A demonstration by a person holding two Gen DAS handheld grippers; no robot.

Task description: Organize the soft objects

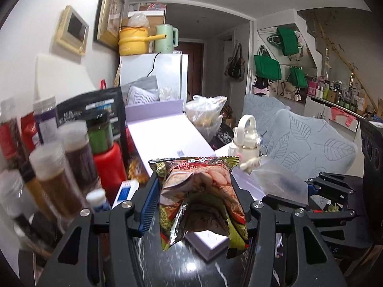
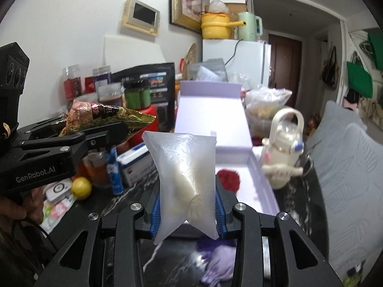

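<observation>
My left gripper (image 1: 195, 203) is shut on a crinkled red and green snack packet (image 1: 203, 191) and holds it above the dark counter; the packet also shows in the right wrist view (image 2: 103, 117). My right gripper (image 2: 188, 205) is shut on a translucent white pouch (image 2: 184, 174), held above the near end of the open lilac box (image 2: 263, 181). A red fluffy ball (image 2: 229, 179) lies inside the box. A purple soft thing (image 2: 217, 263) lies on the counter below my right gripper.
Jars and bottles (image 1: 59, 162) crowd the counter's left side. A white kettle-shaped plush (image 2: 282, 157) stands right of the box. A lemon (image 2: 81, 187) and a small carton (image 2: 136, 165) sit at left. A grey cushioned chair (image 2: 347, 167) is at right.
</observation>
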